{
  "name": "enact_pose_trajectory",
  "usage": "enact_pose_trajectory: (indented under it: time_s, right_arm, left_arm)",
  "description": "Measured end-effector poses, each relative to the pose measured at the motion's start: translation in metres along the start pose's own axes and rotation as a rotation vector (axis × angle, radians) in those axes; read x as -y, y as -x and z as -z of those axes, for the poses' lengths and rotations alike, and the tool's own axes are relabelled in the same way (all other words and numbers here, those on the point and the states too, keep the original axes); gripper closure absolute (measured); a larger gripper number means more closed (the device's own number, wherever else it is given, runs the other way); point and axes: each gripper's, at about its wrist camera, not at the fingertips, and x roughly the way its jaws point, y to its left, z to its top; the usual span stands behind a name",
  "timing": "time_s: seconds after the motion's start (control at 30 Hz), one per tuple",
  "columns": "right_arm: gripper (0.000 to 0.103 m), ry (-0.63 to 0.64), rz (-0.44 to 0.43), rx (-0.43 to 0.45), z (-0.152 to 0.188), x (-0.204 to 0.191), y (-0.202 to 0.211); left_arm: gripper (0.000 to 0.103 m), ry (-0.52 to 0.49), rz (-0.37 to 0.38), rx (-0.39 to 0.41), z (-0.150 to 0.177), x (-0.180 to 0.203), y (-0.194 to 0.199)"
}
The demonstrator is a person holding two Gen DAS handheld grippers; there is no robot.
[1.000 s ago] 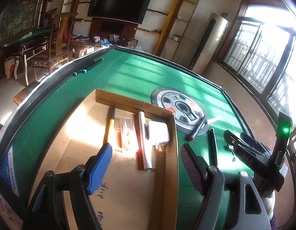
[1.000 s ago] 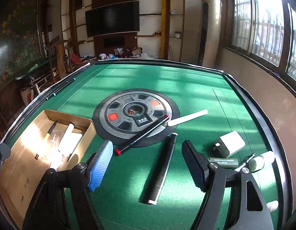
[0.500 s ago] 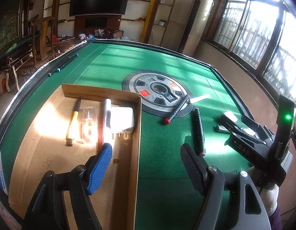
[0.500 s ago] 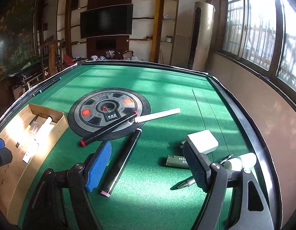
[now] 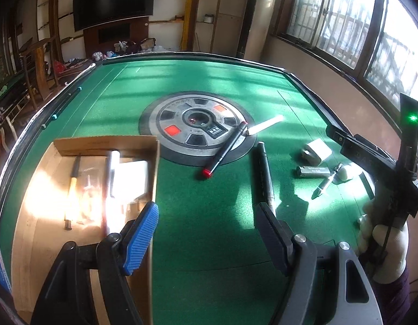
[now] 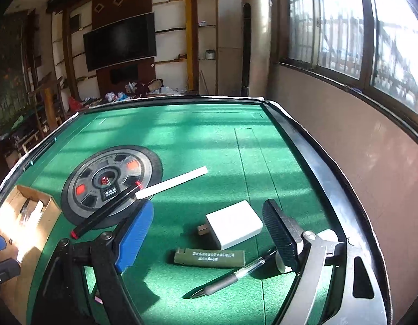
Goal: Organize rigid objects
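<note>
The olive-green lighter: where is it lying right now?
In the right wrist view the olive-green lighter lies on the green felt, low and central, just in front of the white charger and beside the clear pen.

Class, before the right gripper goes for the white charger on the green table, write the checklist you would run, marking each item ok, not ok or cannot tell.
1. Right gripper empty, jaws just been opening: ok.
2. White charger lies between the jaws' line, unobstructed: ok.
3. Olive lighter and pen clear of the charger: ok, but close.
4. Cardboard box has room left: ok.
5. Left gripper empty, out of the way: ok.
</note>
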Motion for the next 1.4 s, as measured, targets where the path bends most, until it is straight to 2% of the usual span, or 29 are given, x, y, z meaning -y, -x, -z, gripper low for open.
enact_pose_trajectory:
  time_s: [0.03,0.1,0.17,0.23,0.33,0.43,0.5,0.57,0.73,0.8,0.83,0.87,0.9,1.0,1.2,1.4]
  right_arm:
    - [0.021,-0.039,0.003,0.011,0.004,0.010,-0.002]
    - [0.020,-0.082,0.031,-0.028,0.008,0.026,-0.012]
    - [0.020,-0.128,0.021,-0.048,0.009,0.037,-0.016]
    - [0.020,-0.164,0.003,-0.049,0.010,0.043,-0.016]
    - [0.020,-0.164,-0.008,-0.058,0.011,0.043,-0.017]
    - [0.020,-0.156,-0.020,-0.073,0.011,0.039,-0.019]
    - [0.020,-0.155,-0.032,-0.074,0.011,0.038,-0.018]
    - [0.020,-0.155,-0.037,-0.069,0.010,0.036,-0.017]
    - [0.020,-0.158,-0.044,-0.076,0.010,0.034,-0.017]
    - [0.020,-0.156,-0.039,-0.078,0.010,0.034,-0.018]
    - [0.020,-0.156,-0.036,-0.079,0.010,0.034,-0.018]
    - [0.020,-0.156,-0.034,-0.080,0.010,0.035,-0.019]
    - [0.020,-0.156,-0.032,-0.081,0.011,0.035,-0.020]
    - [0.020,-0.154,-0.032,-0.094,0.012,0.034,-0.022]
    - [0.020,-0.153,-0.038,-0.092,0.013,0.033,-0.021]
    - [0.020,-0.116,-0.051,-0.092,0.015,0.024,-0.022]
  left_arm:
    - [0.026,-0.026,-0.001,-0.011,-0.002,0.009,-0.009]
    - [0.026,-0.069,0.010,-0.034,-0.006,0.027,-0.029]
    - [0.026,-0.095,0.007,-0.060,-0.012,0.040,-0.047]
    - [0.026,-0.115,0.014,-0.040,-0.023,0.048,-0.060]
    - [0.026,-0.138,-0.039,-0.025,-0.045,0.049,-0.079]
    - [0.026,-0.148,-0.033,-0.050,-0.059,0.040,-0.097]
    - [0.030,-0.160,-0.051,-0.064,-0.062,0.036,-0.106]
    - [0.043,-0.160,-0.044,-0.087,-0.062,0.031,-0.114]
    - [0.044,-0.153,-0.046,-0.136,-0.063,0.028,-0.138]
    - [0.047,-0.161,-0.040,-0.121,-0.065,0.030,-0.140]
    - [0.063,-0.166,-0.027,-0.121,-0.066,0.033,-0.140]
    - [0.084,-0.173,-0.024,-0.124,-0.066,0.036,-0.138]
    - [0.088,-0.182,-0.015,-0.132,-0.065,0.040,-0.138]
    - [0.089,-0.217,-0.026,-0.137,-0.057,0.048,-0.132]
    - [0.089,-0.148,0.029,-0.164,-0.037,0.038,-0.113]
    - [0.086,-0.158,-0.011,-0.130,-0.039,0.048,-0.121]
